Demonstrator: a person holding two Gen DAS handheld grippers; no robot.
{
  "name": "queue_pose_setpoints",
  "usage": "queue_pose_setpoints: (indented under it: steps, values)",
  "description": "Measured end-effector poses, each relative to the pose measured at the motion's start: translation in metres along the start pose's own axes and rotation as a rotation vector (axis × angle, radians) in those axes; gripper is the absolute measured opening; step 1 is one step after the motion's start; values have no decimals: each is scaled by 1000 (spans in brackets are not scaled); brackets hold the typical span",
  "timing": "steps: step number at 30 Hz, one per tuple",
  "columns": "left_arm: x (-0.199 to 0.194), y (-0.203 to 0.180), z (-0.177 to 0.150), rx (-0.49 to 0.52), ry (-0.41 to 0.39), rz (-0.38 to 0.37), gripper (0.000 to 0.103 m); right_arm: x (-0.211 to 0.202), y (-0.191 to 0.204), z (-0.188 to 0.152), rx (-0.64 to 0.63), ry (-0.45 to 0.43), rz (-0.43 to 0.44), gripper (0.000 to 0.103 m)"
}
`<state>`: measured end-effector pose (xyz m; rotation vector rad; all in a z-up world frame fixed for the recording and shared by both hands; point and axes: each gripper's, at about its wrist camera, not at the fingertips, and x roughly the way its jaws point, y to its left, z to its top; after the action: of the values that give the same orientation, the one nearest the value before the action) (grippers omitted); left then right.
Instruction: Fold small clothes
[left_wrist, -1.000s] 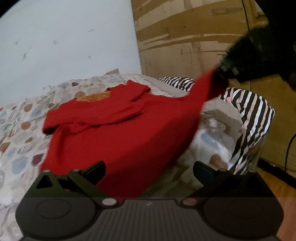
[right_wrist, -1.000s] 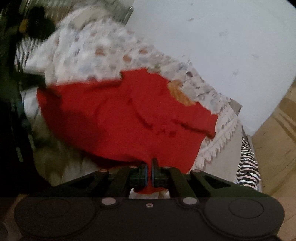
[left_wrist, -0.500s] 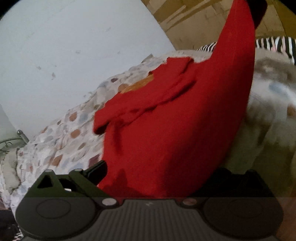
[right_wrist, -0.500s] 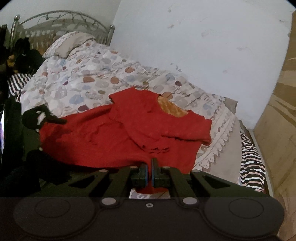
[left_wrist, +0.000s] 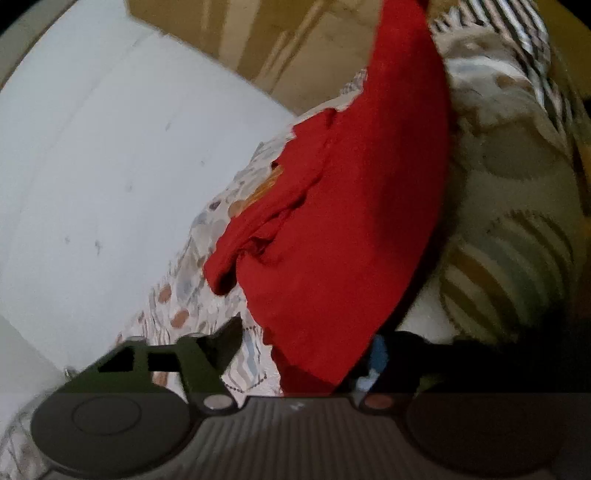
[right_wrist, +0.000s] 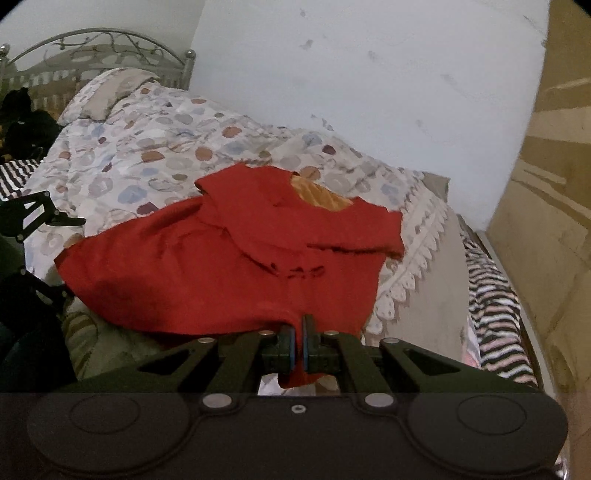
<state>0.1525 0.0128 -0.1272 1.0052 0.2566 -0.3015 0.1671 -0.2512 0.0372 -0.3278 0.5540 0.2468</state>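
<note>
Right gripper (right_wrist: 299, 343) is pinched tight on the hem of the red dress (right_wrist: 229, 258) spread on the bed (right_wrist: 155, 147). Left gripper (left_wrist: 306, 354) sits wide open around the other hem corner. I'd clamp that before lifting, keeping both corners level.

The right gripper (right_wrist: 299, 334) is holding its jaws pressed together, pads nearly touching, with red cloth (right_wrist: 236, 269) pinched between them. The left gripper (left_wrist: 306, 349) is standing with its jaws spread wide apart, cloth lying across the gap, and is showing at the left edge of the right wrist view.
</note>
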Motion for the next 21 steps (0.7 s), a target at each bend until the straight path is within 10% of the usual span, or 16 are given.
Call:
queue_pose_setpoints:
  steps: [7, 21]
  values:
    - [-1, 7, -9, -32, -32, -29, 5, -1, 9, -9, 2, 21, -32, 3]
    - [-49, 119, 3, -639, -162, 40, 1, -30, 29, -20, -24, -122, -168, 2]
